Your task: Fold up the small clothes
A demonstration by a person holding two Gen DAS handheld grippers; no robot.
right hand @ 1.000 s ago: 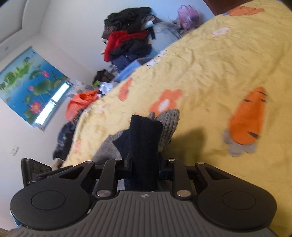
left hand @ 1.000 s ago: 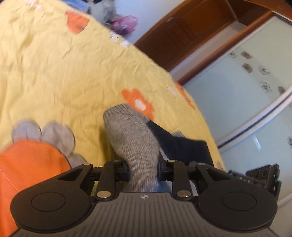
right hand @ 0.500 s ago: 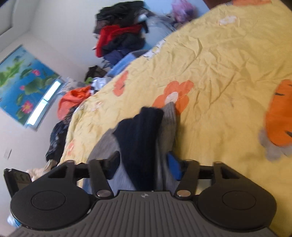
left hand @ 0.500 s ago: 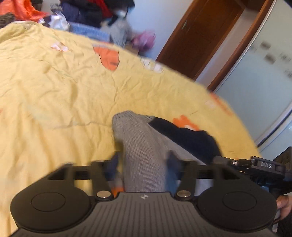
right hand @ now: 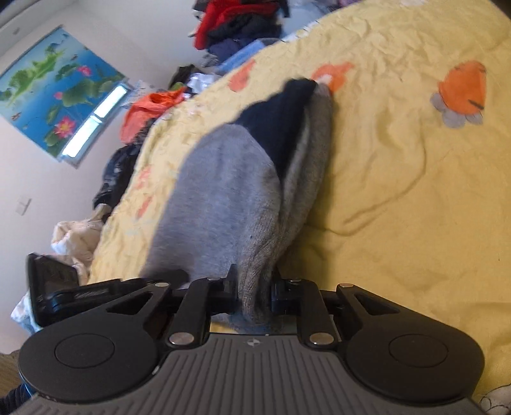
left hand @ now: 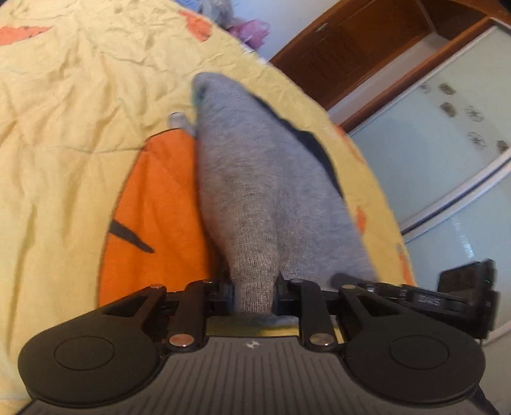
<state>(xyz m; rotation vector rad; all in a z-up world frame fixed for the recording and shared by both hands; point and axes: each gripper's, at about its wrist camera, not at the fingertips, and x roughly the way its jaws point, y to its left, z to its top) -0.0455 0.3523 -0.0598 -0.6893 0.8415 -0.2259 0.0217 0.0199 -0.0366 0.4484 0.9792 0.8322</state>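
Currently, the left gripper (left hand: 254,289) is pinched on one edge of the soft grey knit garment with a dark navy band (left hand: 255,178); the right gripper (right hand: 254,292) is pinched on the other edge. The garment is stretched between them, just above the wrinkled yellow bedsheet printed with orange carrots and flowers (right hand: 399,198). Judged handling: light, limp, non-slippery, not fragile; it will sag wherever unsupported. Grip at hems or corners, taking all layers. The sheet is soft and creased. At left, a lotus-pond wall picture (right hand: 54,86) and loose clothing heaps (right hand: 236,28); at right, frosted glass wardrobe doors (left hand: 447,134).
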